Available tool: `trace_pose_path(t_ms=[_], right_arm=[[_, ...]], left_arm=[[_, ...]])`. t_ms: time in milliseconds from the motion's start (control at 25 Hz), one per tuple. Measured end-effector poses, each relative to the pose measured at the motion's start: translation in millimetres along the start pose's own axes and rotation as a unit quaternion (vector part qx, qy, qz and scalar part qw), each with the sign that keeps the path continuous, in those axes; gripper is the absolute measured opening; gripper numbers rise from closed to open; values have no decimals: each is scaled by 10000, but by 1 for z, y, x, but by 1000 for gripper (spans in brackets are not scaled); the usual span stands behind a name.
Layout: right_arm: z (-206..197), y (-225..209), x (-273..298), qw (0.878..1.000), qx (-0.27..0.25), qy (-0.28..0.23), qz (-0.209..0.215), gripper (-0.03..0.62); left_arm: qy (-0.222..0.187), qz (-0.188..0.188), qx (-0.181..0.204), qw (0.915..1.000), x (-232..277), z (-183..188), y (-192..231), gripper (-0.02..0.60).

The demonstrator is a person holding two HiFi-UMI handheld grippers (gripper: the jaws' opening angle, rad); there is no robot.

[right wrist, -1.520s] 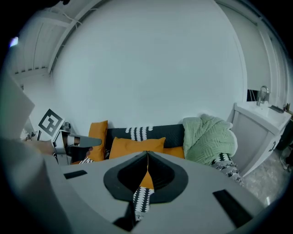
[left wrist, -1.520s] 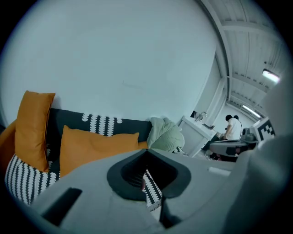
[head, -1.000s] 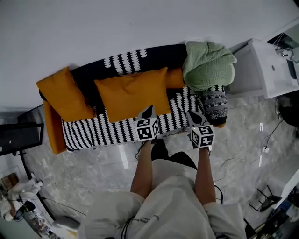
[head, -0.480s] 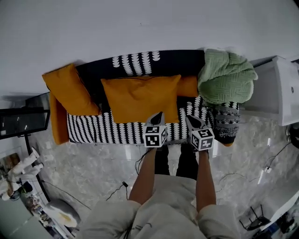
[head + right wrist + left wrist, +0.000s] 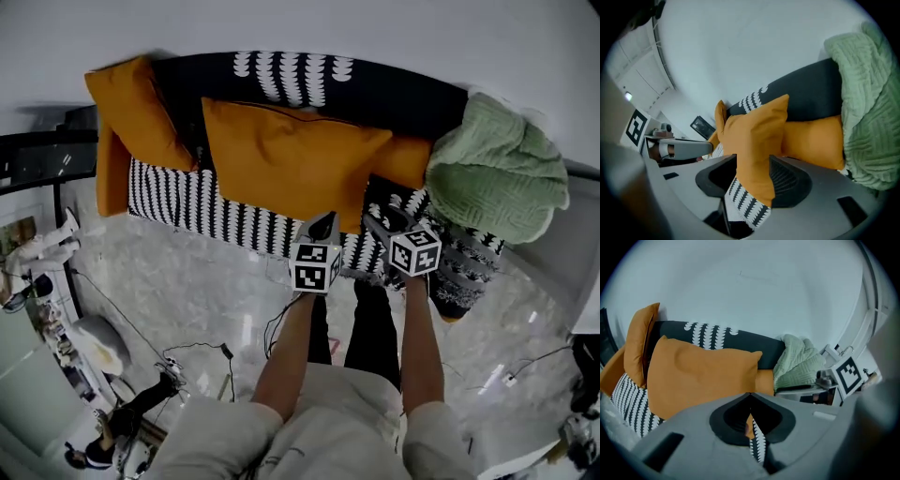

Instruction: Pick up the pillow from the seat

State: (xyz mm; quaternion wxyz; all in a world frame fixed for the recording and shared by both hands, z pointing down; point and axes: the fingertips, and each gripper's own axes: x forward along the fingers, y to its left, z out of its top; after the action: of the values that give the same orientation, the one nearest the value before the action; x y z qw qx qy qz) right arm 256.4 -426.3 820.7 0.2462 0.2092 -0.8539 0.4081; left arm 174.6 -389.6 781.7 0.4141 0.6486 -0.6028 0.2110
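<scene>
A big orange pillow point(image 5: 286, 159) leans against the sofa's dark back, standing on the striped seat point(image 5: 206, 211). My left gripper point(image 5: 325, 223) hovers at the pillow's lower edge, jaws shut and empty, tips meeting point(image 5: 749, 394) in front of the pillow point(image 5: 698, 376). Just to the right, my right gripper point(image 5: 377, 221) is at the pillow's lower right corner. Its jaws have just been opening. In the right gripper view that corner of the pillow point(image 5: 759, 136) shows in the gap of the gripper point(image 5: 747, 164). I cannot tell whether the pads touch it.
A second orange pillow point(image 5: 131, 103) stands at the sofa's left arm. An orange cushion point(image 5: 408, 159) lies behind the big pillow, at the right. A green knitted blanket point(image 5: 497, 178) is heaped on the right arm. Cables point(image 5: 202, 349) trail over the marble floor. A dark screen point(image 5: 47, 159) stands left.
Both grippers have come down and in toward the pillow's lower edge. The sofa now looks larger and tilted in the head view. The right gripper's tips have reached the pillow's lower right corner.
</scene>
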Motion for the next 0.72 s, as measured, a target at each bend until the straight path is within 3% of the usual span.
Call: trace_pose_path(t_ms=[280, 480, 640, 720], right_arm=[[-15, -14, 45, 9887, 431, 343, 1396, 296], [-25, -33, 86, 9827, 335, 377, 1784, 460], [-33, -30, 111, 9749, 397, 232, 2180, 537], [-31, -27, 121, 9673, 490, 126, 2484, 540]], left_arm=[[76, 238, -249, 9994, 15, -20, -27, 9], [39, 359, -327, 9988, 34, -36, -28, 9], [55, 498, -485, 9976, 50, -57, -23, 8], [23, 541, -520, 9972, 59, -60, -17, 9]])
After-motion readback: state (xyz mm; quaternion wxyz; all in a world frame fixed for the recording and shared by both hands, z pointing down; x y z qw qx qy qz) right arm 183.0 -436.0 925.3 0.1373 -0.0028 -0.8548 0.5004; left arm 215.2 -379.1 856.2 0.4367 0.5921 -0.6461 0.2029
